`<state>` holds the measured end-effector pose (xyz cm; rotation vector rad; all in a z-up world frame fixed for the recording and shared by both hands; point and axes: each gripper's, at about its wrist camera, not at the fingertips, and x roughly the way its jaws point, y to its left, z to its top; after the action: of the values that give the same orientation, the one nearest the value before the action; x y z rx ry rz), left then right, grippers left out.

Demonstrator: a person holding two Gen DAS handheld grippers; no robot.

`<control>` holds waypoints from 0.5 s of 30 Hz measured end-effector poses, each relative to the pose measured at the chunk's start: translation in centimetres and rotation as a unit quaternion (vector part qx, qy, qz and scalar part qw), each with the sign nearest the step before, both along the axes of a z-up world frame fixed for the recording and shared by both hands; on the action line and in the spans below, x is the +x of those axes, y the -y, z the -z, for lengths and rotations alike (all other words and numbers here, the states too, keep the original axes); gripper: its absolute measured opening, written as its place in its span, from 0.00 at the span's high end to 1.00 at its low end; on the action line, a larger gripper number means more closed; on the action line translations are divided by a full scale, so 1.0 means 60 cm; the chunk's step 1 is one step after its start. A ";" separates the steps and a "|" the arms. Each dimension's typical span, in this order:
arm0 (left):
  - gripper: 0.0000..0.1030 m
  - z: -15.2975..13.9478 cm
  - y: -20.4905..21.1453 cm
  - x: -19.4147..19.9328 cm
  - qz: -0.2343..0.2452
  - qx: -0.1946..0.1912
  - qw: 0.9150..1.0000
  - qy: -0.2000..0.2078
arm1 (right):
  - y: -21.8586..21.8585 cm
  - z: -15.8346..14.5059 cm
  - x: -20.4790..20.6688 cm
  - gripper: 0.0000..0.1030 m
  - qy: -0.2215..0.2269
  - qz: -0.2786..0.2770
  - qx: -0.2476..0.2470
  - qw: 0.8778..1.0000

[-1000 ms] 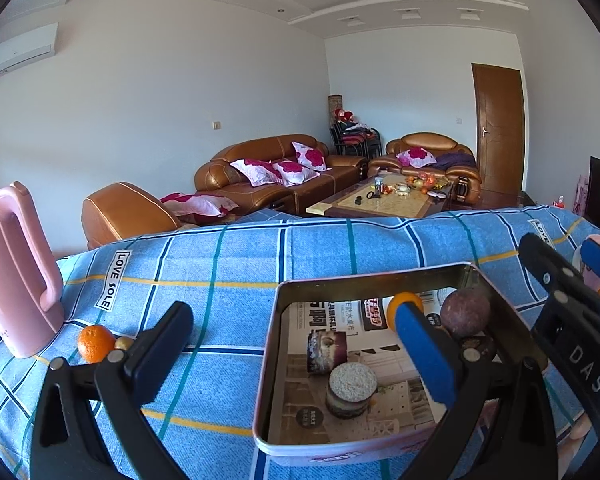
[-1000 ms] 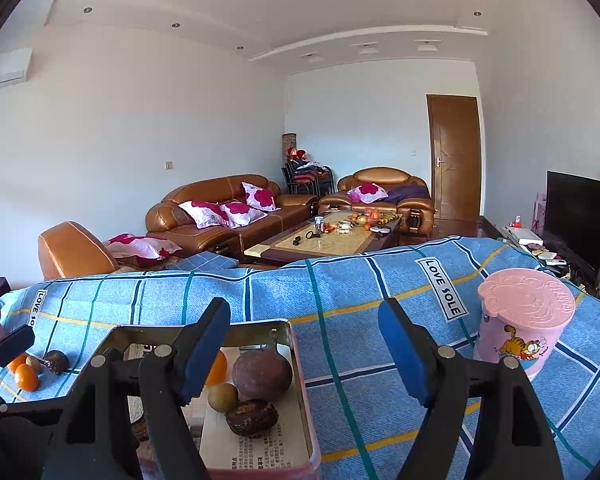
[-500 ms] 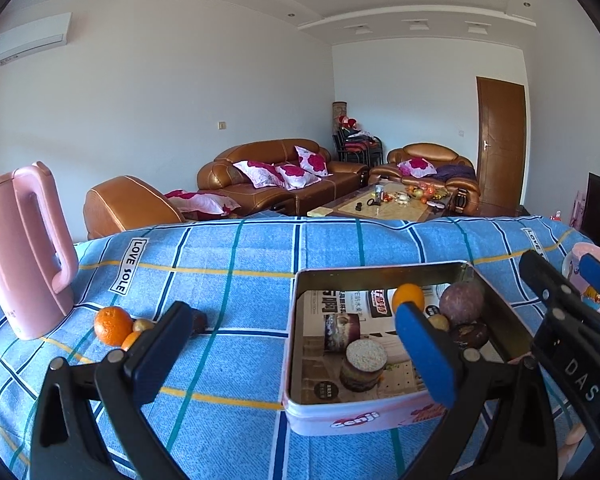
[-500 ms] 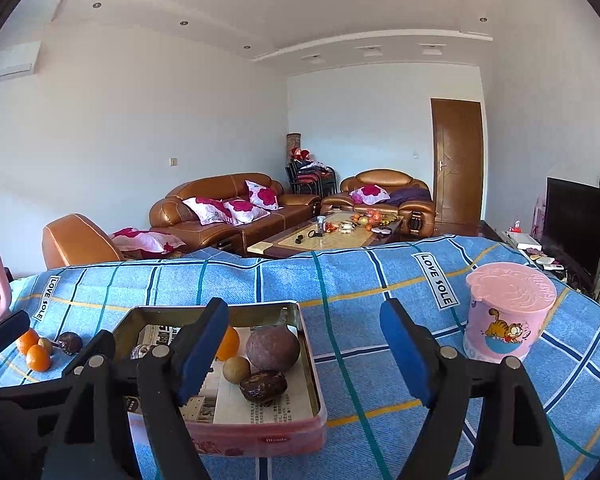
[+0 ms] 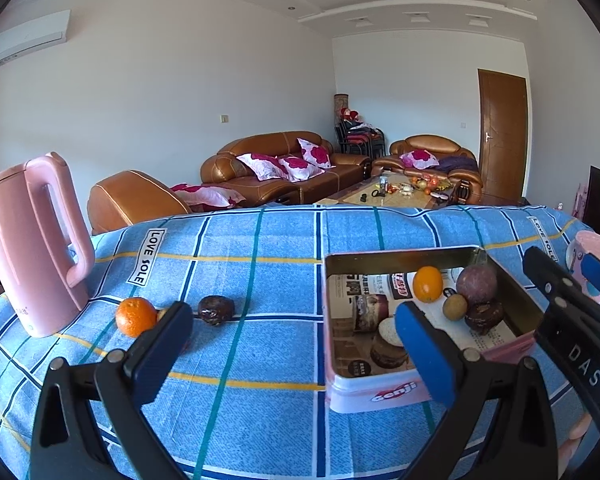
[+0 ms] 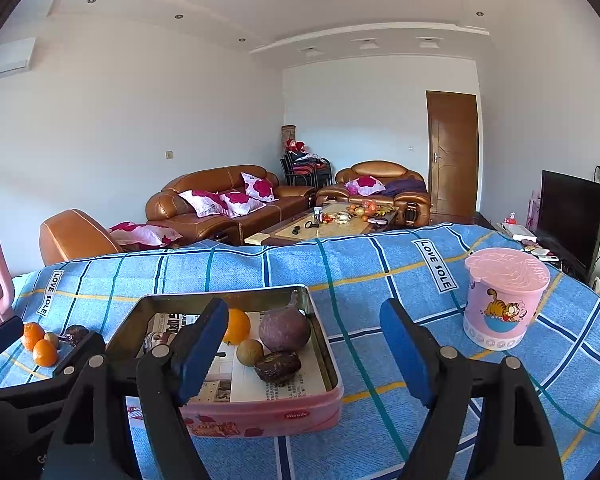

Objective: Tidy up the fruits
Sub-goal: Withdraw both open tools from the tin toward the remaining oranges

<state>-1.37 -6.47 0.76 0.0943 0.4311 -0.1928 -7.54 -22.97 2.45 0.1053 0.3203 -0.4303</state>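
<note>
Both your left gripper (image 5: 292, 344) and right gripper (image 6: 304, 344) stand apart, empty. Reach left for the loose orange (image 5: 135, 317) by the kettle (image 5: 32, 256); carry it right into the tin (image 5: 370, 394).

Ahead of both grippers lies a woven, matt blue checked cloth (image 5: 260, 272). Between the tools sits a tin (image 6: 260, 412), glossy pink outside, dull gold metal inside, lined with printed paper. Left of the left tool stands a smooth, probably plastic kettle (image 5: 32, 256); its wrinkled dark fruit (image 5: 216, 310) looks leathery.
</note>
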 end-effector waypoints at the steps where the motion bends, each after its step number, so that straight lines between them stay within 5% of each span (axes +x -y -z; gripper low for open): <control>1: 0.00 0.000 -0.005 0.001 -0.002 0.001 1.000 0.000 | -0.003 0.001 0.001 0.23 0.000 -0.001 0.004 1.000; 15: 0.00 0.004 -0.107 0.051 -0.041 0.042 0.998 -0.001 | -0.122 0.005 0.052 0.23 -0.008 -0.055 0.007 0.998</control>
<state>1.72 -0.08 0.50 0.1585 0.4439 -0.0935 -4.41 -15.65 2.16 0.0975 0.3425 -0.3209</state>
